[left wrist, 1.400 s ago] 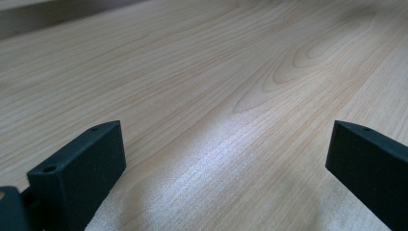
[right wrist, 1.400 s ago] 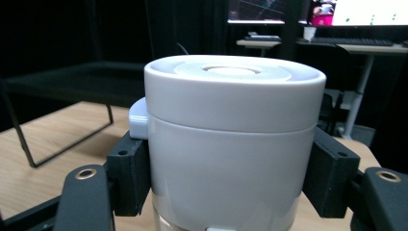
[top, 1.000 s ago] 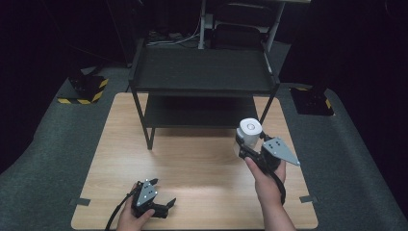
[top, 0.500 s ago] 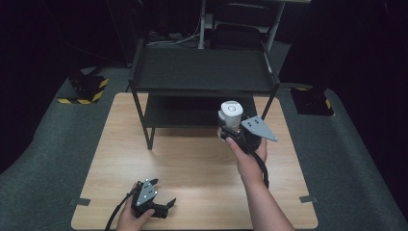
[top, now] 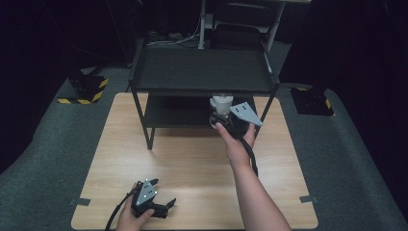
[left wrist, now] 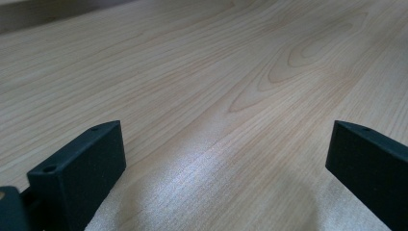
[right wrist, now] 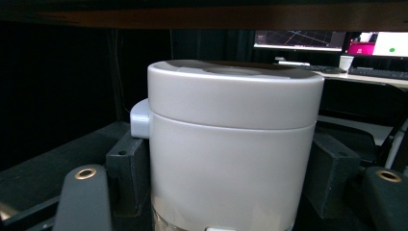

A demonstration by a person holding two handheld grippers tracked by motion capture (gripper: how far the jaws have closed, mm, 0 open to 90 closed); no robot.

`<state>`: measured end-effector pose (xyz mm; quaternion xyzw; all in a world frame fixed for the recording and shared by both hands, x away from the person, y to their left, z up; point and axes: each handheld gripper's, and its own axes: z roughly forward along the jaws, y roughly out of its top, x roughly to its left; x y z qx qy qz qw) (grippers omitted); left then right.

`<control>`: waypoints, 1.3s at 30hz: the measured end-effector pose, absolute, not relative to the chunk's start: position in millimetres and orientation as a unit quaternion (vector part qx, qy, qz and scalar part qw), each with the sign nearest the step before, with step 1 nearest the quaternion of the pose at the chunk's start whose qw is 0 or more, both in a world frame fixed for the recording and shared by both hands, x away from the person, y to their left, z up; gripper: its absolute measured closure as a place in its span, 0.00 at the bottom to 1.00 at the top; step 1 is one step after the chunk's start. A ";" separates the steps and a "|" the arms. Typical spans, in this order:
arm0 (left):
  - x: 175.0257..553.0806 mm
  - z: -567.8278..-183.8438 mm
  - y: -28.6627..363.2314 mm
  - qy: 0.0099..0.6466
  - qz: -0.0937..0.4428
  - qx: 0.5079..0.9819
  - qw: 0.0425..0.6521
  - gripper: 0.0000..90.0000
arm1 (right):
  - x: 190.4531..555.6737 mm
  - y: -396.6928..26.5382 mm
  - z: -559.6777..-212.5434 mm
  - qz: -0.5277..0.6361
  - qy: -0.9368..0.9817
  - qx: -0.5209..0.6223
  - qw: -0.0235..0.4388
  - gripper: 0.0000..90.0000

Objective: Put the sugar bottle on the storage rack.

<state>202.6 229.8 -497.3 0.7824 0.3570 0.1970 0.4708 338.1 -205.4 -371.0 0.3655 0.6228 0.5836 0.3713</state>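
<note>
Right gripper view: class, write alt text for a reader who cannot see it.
A white lidded canister is clamped between the right gripper's two black fingers, just under a dark shelf edge. Lit monitors glow behind.

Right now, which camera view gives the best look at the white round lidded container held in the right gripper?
The right gripper view: the white round lidded container sits close up, lid seam and side tab plain, black jaws pressed on both sides. The high view shows it small, at the black shelf's lower level, in the right gripper. The left gripper view looks at tabletop.
</note>
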 end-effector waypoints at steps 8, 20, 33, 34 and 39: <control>202.6 -497.5 230.3 0.357 0.196 0.782 0.472 0.01 | 357.4 -190.4 -382.5 0.589 0.613 0.358 0.385 0.34; 203.4 -497.3 230.9 0.356 0.194 0.783 0.472 0.01 | 363.6 -180.2 -393.3 0.588 0.609 0.356 0.395 0.34; 203.6 -497.3 231.1 0.356 0.193 0.783 0.472 0.01 | 363.3 -183.2 -393.5 0.591 0.609 0.358 0.390 0.28; 203.6 -497.4 231.1 0.357 0.193 0.783 0.472 0.01 | 363.6 -184.8 -392.6 0.591 0.609 0.362 0.386 0.21; 203.8 -497.4 231.2 0.357 0.192 0.782 0.472 0.01 | 358.2 -192.9 -389.1 0.594 0.621 0.342 0.381 0.08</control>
